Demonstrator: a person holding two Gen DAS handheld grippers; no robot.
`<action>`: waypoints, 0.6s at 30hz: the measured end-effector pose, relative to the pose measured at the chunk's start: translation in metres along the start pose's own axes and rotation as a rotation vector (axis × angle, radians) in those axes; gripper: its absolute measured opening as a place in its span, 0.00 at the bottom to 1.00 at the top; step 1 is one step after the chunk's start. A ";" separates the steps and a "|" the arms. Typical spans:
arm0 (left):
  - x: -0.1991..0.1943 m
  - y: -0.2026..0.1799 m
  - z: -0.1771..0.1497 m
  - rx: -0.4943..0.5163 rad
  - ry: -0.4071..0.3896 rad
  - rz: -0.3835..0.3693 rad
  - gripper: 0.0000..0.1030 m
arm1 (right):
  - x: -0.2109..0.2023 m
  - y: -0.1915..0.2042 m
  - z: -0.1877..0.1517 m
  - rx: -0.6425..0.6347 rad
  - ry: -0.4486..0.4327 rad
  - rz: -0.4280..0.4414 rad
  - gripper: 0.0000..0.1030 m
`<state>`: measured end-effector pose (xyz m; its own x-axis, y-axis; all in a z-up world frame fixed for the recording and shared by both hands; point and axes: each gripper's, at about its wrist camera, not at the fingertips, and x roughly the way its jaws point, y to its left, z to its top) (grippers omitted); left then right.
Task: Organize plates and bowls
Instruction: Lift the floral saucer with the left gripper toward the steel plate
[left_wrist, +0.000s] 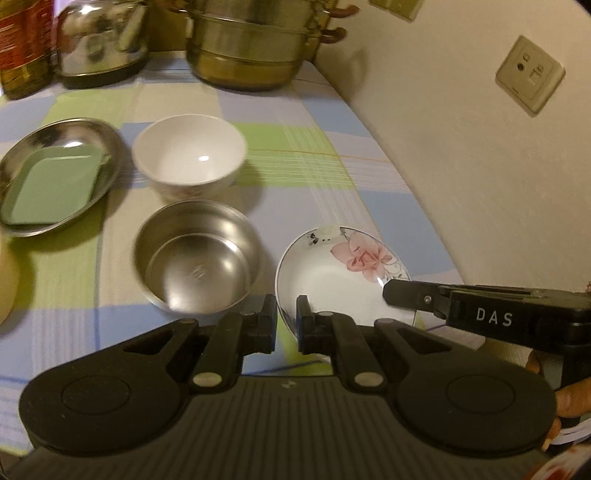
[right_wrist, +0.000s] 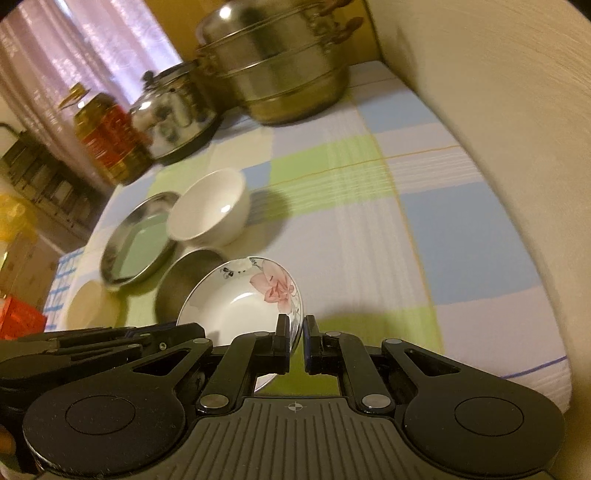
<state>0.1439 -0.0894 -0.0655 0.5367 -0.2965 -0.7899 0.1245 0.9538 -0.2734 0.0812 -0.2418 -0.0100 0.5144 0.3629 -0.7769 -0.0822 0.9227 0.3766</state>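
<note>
Left hand-held gripper (left_wrist: 286, 317): nearest the left wrist camera, its fingers narrowly apart with the near rim of the flowered plate (left_wrist: 343, 275) between them; whether the pads press the rim cannot be told.
Right hand-held gripper (right_wrist: 296, 334): fingers drawn close on either side of the flowered plate's right rim, apparently pinching it; in the left wrist view it reaches in from the right over that edge.
Flowered plate: white with a pink blossom, tilted and raised above the checked tablecloth (left_wrist: 332, 177) near the table's front right, between the two grippers, just right of the steel bowl.
Steel bowl (left_wrist: 197, 258): upright on the cloth, partly hidden behind the plate in the right wrist view.
White bowl (left_wrist: 189, 155): upright, just behind the steel bowl.
Steel dish (left_wrist: 55, 175): oval, left of the white bowl, with a green square tray (left_wrist: 55, 188) lying inside it.
Back of the table: a stacked steel steamer pot (right_wrist: 277, 70), a shiny kettle (right_wrist: 171, 110) and a bottle of oil (right_wrist: 107, 138) stand in a row.
Wall: a socket plate (left_wrist: 530, 74) sits to the right, above the table edge.
</note>
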 end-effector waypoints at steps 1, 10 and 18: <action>-0.004 0.004 -0.001 -0.007 -0.003 0.004 0.08 | 0.000 0.006 -0.002 -0.011 0.006 0.006 0.07; -0.042 0.050 -0.009 -0.075 -0.040 0.062 0.08 | 0.016 0.061 -0.014 -0.098 0.042 0.071 0.07; -0.068 0.101 -0.011 -0.131 -0.068 0.117 0.08 | 0.044 0.113 -0.013 -0.159 0.068 0.126 0.08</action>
<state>0.1109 0.0261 -0.0453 0.5969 -0.1754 -0.7829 -0.0494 0.9659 -0.2540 0.0836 -0.1198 -0.0077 0.4337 0.4792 -0.7631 -0.2786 0.8767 0.3922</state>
